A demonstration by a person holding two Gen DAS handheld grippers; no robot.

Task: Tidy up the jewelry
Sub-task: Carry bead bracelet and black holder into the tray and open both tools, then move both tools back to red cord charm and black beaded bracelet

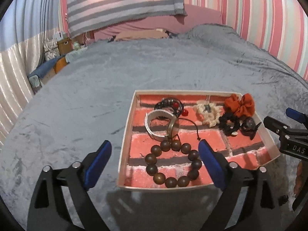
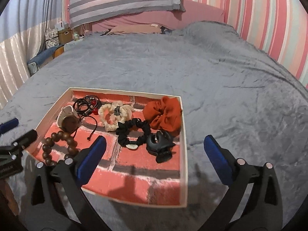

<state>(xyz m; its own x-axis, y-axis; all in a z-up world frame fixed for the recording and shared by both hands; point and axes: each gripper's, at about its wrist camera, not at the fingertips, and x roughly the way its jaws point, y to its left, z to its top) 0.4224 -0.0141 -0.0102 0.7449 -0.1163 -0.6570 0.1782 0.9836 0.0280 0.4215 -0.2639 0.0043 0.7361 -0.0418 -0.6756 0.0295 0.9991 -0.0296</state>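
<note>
Our left gripper [image 1: 155,165] is spread wide, right over the bead bracelet [image 1: 173,163] in the tray [image 1: 123,154]. Our right gripper [image 2: 155,159], spread too, is farther.

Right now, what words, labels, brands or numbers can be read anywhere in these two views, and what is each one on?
"DAS": white letters on the black body of the right tool, cut off by the frame edge in the left wrist view.
White lettering on the black body of the left tool, in the right wrist view: too blurred and cropped to read.
Small dark tag on the cream scrunchie: too small to read.
Nothing else carries text.
</note>
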